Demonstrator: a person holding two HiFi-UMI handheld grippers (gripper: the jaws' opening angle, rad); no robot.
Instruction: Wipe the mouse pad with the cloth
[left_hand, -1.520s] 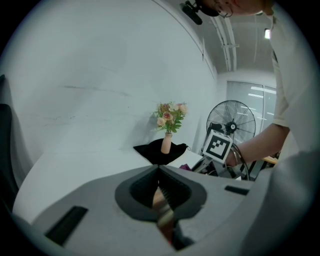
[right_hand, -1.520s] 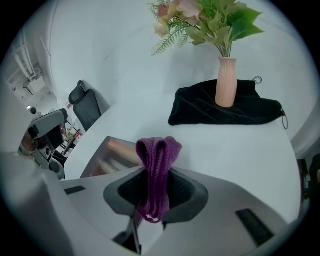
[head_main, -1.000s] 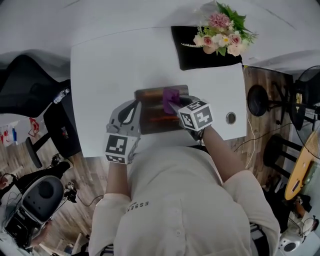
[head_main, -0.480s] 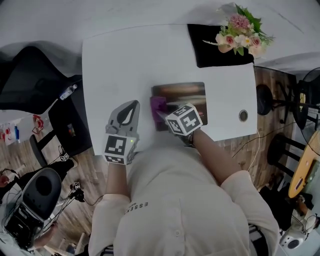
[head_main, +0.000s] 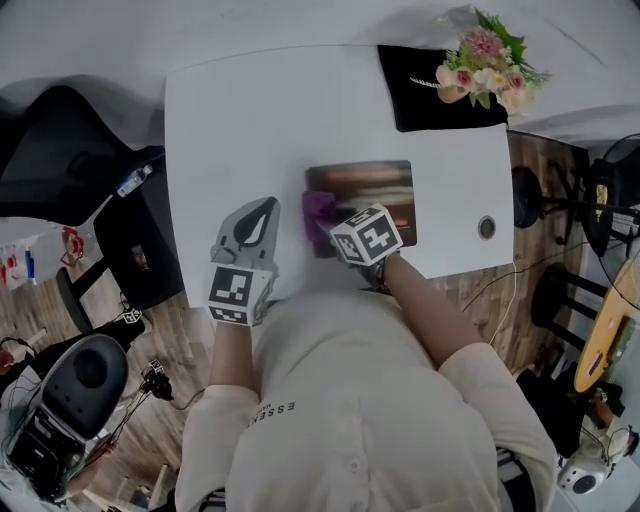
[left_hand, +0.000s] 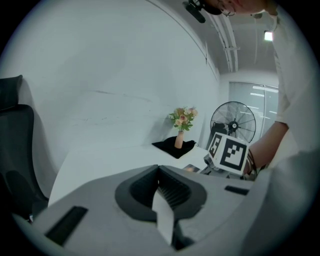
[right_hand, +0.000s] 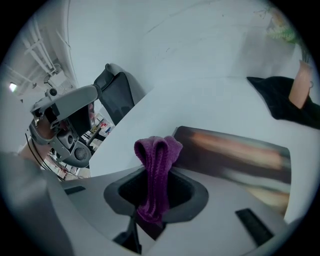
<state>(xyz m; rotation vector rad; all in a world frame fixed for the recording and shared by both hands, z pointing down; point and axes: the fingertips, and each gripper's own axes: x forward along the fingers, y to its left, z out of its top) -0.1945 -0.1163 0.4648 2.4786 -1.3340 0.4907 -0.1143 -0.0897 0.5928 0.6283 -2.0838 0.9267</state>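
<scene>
Now | right gripper (right_hand: 152, 200) pinches ribbed purple cloth (right_hand: 156, 160) (folded) | rectangular mouse pad (right_hand: 235, 155)

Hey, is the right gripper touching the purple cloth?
Touching. The right gripper view shows the right gripper with its jaws clamped on the purple cloth.

Flowers (head_main: 487, 62), fan (left_hand: 233, 119), office chair (head_main: 75, 388)

Mouse pad (head_main: 385, 180) lies on table (head_main: 240, 120), right of centre. Cloth (head_main: 318, 210) at pad's 8 o'clock edge, held in right gripper (head_main: 332, 232); left gripper (head_main: 260, 212) at cloth's 9 o'clock, apart. Flower vase (head_main: 490, 70) on mat (head_main: 415, 90), table's 1 o'clock corner.
</scene>
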